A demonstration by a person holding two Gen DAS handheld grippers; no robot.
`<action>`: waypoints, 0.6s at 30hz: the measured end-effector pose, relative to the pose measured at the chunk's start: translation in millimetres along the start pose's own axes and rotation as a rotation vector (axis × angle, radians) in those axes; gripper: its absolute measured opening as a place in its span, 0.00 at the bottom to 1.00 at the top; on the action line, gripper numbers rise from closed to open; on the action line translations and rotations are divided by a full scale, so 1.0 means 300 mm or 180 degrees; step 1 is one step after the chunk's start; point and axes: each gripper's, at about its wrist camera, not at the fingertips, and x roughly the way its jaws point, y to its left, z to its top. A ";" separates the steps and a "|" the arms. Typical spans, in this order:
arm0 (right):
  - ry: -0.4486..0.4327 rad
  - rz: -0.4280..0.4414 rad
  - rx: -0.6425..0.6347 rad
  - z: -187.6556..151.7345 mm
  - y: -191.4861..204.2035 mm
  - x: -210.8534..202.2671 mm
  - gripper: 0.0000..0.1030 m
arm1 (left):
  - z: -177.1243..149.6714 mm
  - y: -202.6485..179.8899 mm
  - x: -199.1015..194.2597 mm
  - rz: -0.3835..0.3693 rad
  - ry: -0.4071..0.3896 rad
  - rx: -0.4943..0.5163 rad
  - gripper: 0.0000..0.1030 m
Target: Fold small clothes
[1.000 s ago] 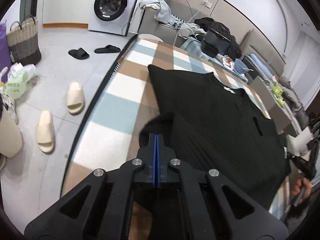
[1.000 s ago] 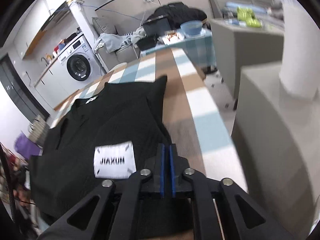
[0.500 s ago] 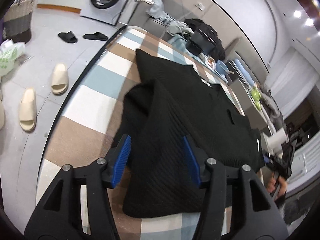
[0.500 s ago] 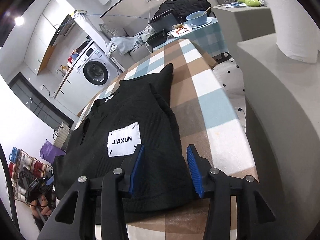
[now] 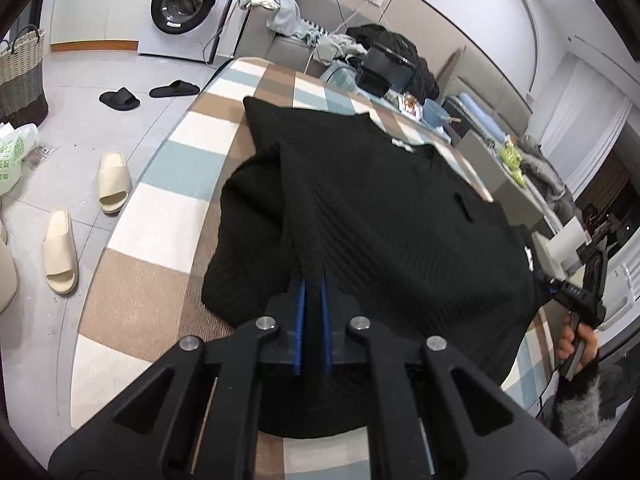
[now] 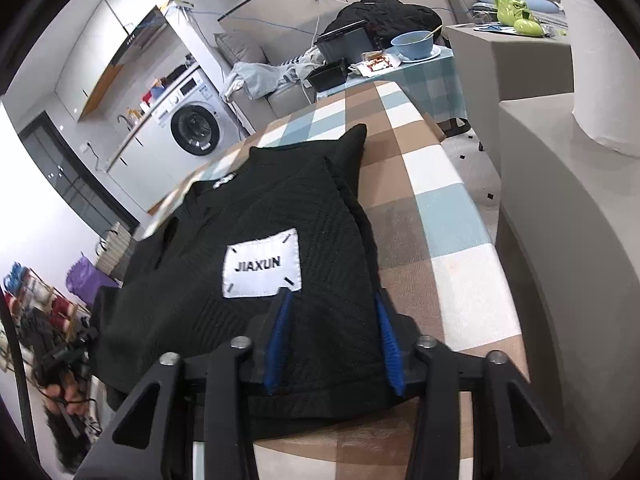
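Your left gripper [image 5: 312, 292] is clamped on a raised ridge of the black knit garment [image 5: 380, 216], its blue pads nearly together with a thin fold of fabric pinched between them; its jaws have just closed after standing wide. The pinched fold rises from the cloth like a tent, running away from the pads toward the collar. The garment lies spread across the checked tabletop [image 5: 168, 216] in brown, blue and white squares, one corner pointing toward the far end of the table. Its near hem hangs just under your left gripper's black body.

Your right gripper [image 6: 332, 336] stands with its blue pads apart, straddling the garment's near edge: a broad band of the black fabric sits between them and both pads lie against the cloth. Its jaws have just been drawing together, yet whether they truly press the fabric cannot be told from here. Just beyond the left pad lies the white sewn label [image 6: 262, 266] reading JIAXUN, flat on top of the garment. In the left wrist view your right hand [image 5: 580, 344] shows at the garment's far side, wrapped around its gripper's handle.

Beyond the table, cream slippers [image 5: 86, 220] and black slippers [image 5: 148, 94] lie on the tiled floor near a washing machine [image 5: 186, 4].
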 end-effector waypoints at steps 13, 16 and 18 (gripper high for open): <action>-0.0814 0.0375 0.0119 0.152 0.073 -0.175 0.04 | 0.240 -0.063 -0.030 0.0015 -0.0413 0.0312 0.01; -0.0919 0.0287 0.0179 0.194 0.088 -0.166 0.04 | 0.329 -0.056 0.000 -0.0014 -0.0440 0.0365 0.01; -0.0926 0.0211 0.0209 0.210 0.088 -0.147 0.04 | 0.380 -0.037 0.032 0.0011 -0.0416 0.0348 0.01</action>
